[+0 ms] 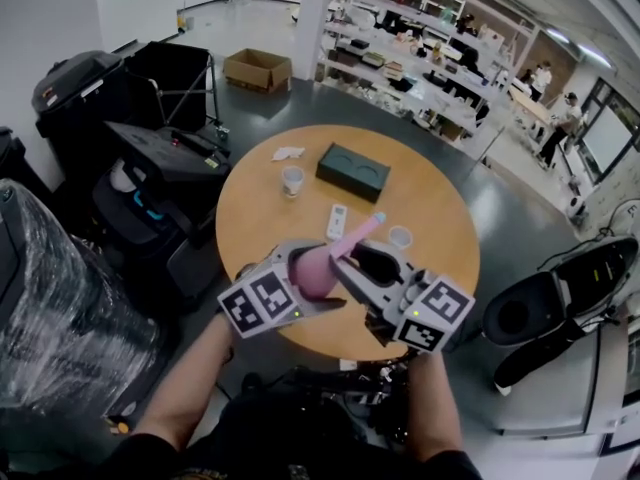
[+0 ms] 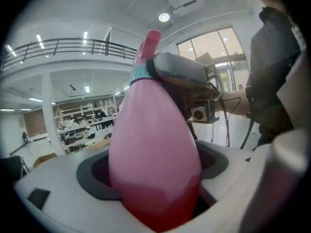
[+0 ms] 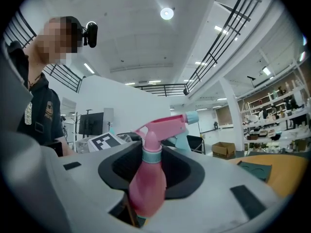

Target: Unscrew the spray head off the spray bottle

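Observation:
A pink spray bottle (image 1: 316,270) is held in the air above the near edge of the round wooden table (image 1: 440,218), its spray head (image 1: 358,234) pointing away over the tabletop. My left gripper (image 1: 312,280) is shut on the bottle's fat body (image 2: 153,154), which fills the space between its jaws. My right gripper (image 1: 352,260) reaches in from the right around the neck. In the right gripper view the teal collar (image 3: 151,154) sits in the dark hollow of its jaws with a gap on each side, and the pink trigger head (image 3: 163,126) sticks out beyond. The right gripper (image 3: 150,181) stands open.
On the table lie a dark green box (image 1: 352,171), a cup (image 1: 292,179), a white remote (image 1: 337,222), a small cup (image 1: 400,237) and crumpled paper (image 1: 288,153). Black chairs and a cart (image 1: 160,178) crowd the left side. Another black chair (image 1: 560,298) is at the right.

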A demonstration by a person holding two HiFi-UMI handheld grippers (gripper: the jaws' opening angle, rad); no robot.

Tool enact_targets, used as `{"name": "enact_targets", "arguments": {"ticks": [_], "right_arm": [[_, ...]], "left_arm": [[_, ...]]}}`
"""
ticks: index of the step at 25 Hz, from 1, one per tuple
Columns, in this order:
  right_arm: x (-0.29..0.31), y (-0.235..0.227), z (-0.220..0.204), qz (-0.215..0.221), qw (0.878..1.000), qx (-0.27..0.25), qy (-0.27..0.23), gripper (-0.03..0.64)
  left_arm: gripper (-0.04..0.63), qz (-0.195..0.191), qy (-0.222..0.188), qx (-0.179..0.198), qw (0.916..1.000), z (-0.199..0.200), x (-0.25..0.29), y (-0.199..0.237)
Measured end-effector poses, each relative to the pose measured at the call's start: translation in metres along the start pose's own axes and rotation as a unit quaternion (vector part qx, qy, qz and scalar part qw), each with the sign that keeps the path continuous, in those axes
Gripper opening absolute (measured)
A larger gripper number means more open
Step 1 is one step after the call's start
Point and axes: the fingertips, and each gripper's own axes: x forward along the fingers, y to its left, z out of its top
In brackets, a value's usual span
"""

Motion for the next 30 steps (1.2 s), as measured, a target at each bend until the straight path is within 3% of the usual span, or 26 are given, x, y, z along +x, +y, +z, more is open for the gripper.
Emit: {"name": "enact_targets", "arguments": {"ticks": [7, 13, 15, 19, 24, 27, 30], "right_arm": [[-0.010, 0.021, 0.002, 0.090, 0.996, -0.017, -0.005, 0.138], [-0.019, 0.039, 0.001, 0.186, 0.982, -0.018, -0.017, 0.138], [-0.019, 0.041, 0.001, 0.202, 0.979, -0.017, -0.017, 0.141], [-0.012, 0.033, -0.004, 0.161, 0.987, -0.014, -0.005, 0.147], [-0.011, 0.013, -0.003, 0.090, 0.996, 0.008, -0.022, 0.147], [-0.005, 0.001, -0.005, 0.034, 0.999, 0.022, -0.024, 0.147], [0.006, -0.003, -0.006, -0.005, 0.999, 0.036, -0.020, 0.147]], "left_arm": [[0.433, -0.120, -0.018, 0.007, 0.9926, 0.008, -0.011, -0.031], [0.433, -0.212, -0.031, 0.021, 0.9766, 0.012, -0.024, -0.057], [0.433, -0.224, -0.039, 0.021, 0.9735, 0.013, -0.026, -0.061], [0.434, -0.175, -0.049, 0.004, 0.9834, 0.010, -0.021, -0.048], [0.436, -0.060, -0.048, -0.040, 0.9962, -0.001, -0.014, -0.008], [0.436, 0.008, -0.047, -0.070, 0.9964, -0.009, -0.010, 0.015], [0.436, 0.051, -0.040, -0.071, 0.9954, -0.014, -0.008, 0.026]]}}
